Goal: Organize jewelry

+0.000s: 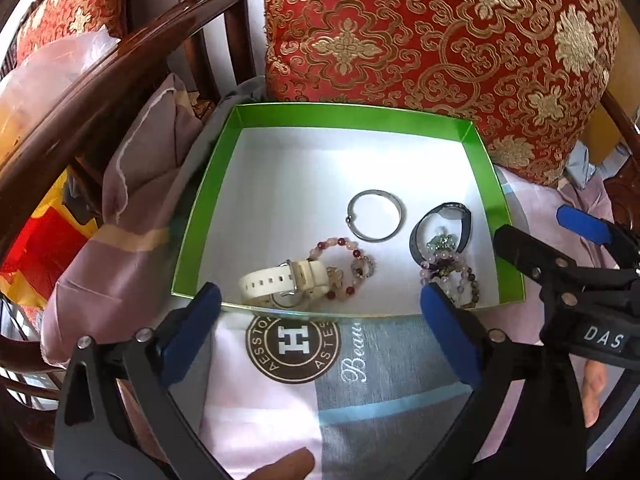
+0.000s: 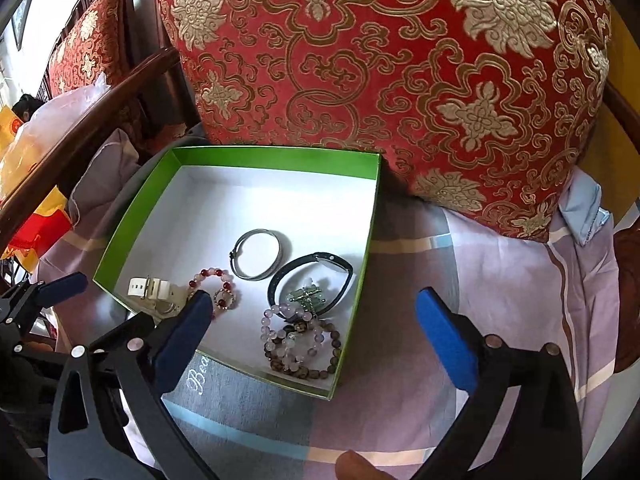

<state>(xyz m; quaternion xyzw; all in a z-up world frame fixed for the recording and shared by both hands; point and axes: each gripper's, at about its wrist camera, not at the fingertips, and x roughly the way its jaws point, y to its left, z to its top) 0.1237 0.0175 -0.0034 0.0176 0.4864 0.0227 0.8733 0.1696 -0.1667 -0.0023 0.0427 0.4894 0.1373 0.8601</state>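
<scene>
Pink-and-grey patterned cloth [image 2: 500, 280] covers the seat, with a red and gold brocade cushion [image 2: 380, 72] propped behind a shallow green box [image 1: 472, 136]. Inside it lie a silver bangle [image 1: 375, 216], a white watch [image 1: 286, 282], a black watch [image 1: 442, 226] and beaded bracelets [image 2: 300, 344]. Both the left hand-held gripper [image 1: 320, 332] and the right hand-held gripper [image 2: 316, 336] hover at the box's near edge, blue pads spread wide, empty.

Home living room: dark wooden armchair [image 1: 120, 64] with red-gold brocade cushion [image 1: 440, 52], pink patterned bedsheet [image 2: 500, 280] over seat.
</scene>
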